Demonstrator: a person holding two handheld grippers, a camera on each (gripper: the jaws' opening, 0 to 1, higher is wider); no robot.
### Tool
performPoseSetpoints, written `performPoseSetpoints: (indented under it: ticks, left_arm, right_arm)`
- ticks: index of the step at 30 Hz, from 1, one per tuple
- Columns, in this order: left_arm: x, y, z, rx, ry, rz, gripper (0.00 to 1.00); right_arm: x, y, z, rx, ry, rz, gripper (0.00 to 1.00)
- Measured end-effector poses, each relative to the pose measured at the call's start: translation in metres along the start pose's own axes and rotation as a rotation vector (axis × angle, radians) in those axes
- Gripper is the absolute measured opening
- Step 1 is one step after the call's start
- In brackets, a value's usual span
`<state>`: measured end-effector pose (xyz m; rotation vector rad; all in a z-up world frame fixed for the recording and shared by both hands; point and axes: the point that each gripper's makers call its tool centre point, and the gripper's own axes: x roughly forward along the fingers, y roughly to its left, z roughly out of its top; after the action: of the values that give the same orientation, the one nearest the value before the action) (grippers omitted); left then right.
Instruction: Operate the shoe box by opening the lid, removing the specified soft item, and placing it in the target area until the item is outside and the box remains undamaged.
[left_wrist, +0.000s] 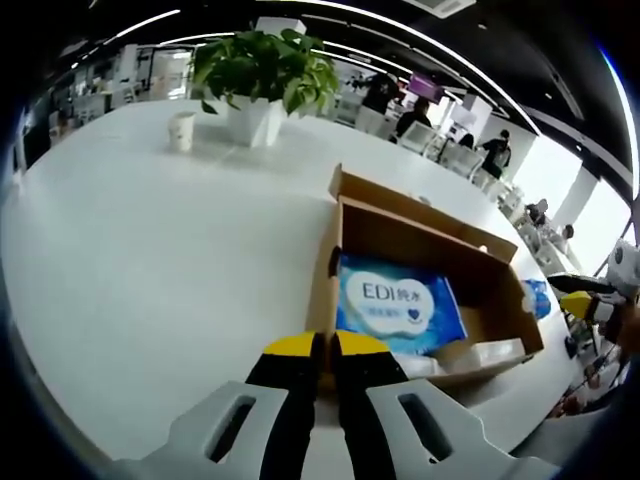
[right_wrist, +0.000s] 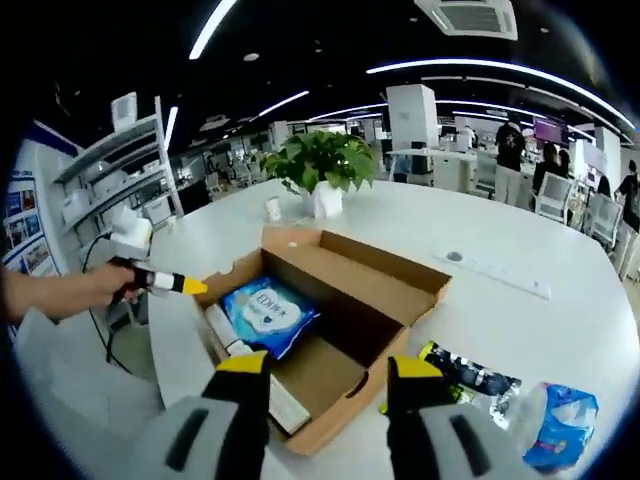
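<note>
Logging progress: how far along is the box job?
Done: cardboard box is open, flaps out. In hand: nothing; left gripper shut at the box's near edge, right gripper open above it. Left: blue tissue pack still inside; lift it out onto the white table.

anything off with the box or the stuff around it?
Nothing looks damaged or spilled. The cardboard box sits open on the white table, flaps intact. The blue tissue pack lies tilted inside, propped against one end rather than flat. A dark packet and a blue-and-white bag lie loose on the table beside the box.
</note>
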<state>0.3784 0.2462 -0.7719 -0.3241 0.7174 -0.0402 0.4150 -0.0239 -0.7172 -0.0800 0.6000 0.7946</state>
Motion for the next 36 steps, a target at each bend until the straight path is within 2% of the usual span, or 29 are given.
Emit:
performPoseSetpoints:
  ticks: [9,15,23,27,36]
  left_arm:
    - [0.000,0.001,0.000,0.010,-0.003,0.011,0.03]
    - [0.000,0.001,0.000,0.016,-0.001,0.014,0.03]
    - [0.000,0.001,0.000,0.007,-0.001,0.012,0.03]
    - [0.000,0.001,0.000,0.020,-0.003,0.018,0.03]
    - [0.002,0.002,0.000,0.033,0.001,0.021,0.03]
  right_arm:
    - [0.029,0.012,-0.007,0.045,0.056,0.021,0.40]
    - [0.050,0.020,-0.006,0.054,0.085,0.022,0.41]
    - [0.077,0.023,0.000,0.115,0.104,0.025,0.40]
    - [0.089,0.024,-0.006,0.161,0.136,0.025,0.40]
    - [0.115,0.030,-0.016,0.190,0.168,0.028,0.41]
